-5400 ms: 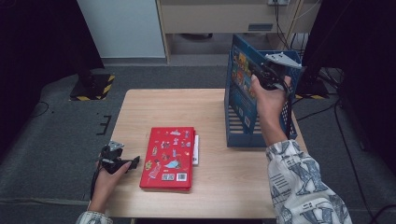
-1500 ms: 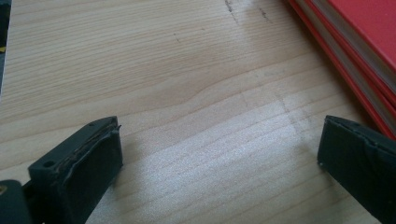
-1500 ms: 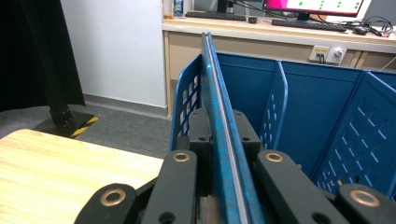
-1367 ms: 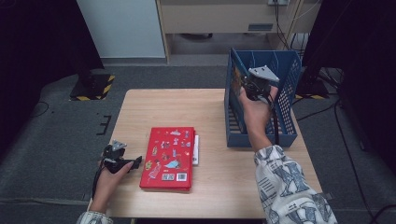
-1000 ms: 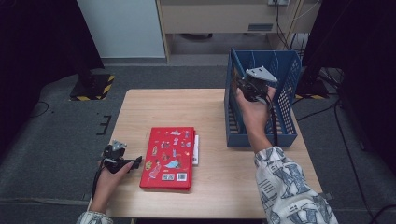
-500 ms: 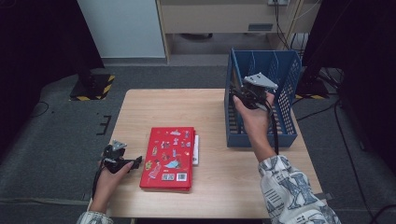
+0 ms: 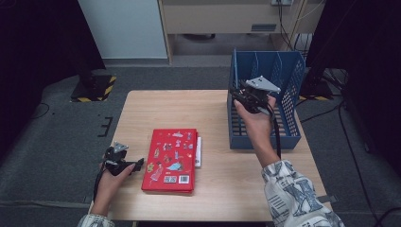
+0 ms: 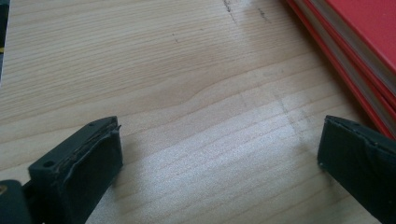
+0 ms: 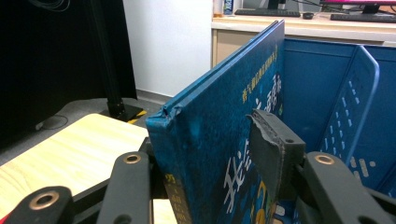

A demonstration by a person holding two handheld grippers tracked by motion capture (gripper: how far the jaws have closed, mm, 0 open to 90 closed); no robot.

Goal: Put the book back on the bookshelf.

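Right gripper view, blue book [image 9: 210,140] upright, dented corner, yellow lettering, right gripper [image 9: 210,154] released around it.

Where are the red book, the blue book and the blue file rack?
red book [image 7: 171,159], high view, cover centre.
blue book [image 9: 219,140], right gripper view, front cover.
blue file rack [image 7: 288,120], high view, right side wall.

Even overhead light brightens the tabletop [image 7: 213,109]; dark surroundings frame it, the gripper views look soft, and shadows are faint.

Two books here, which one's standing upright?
The blue book, on edge in the blue rack between the right gripper's jaws. The red book lies flat on the table.
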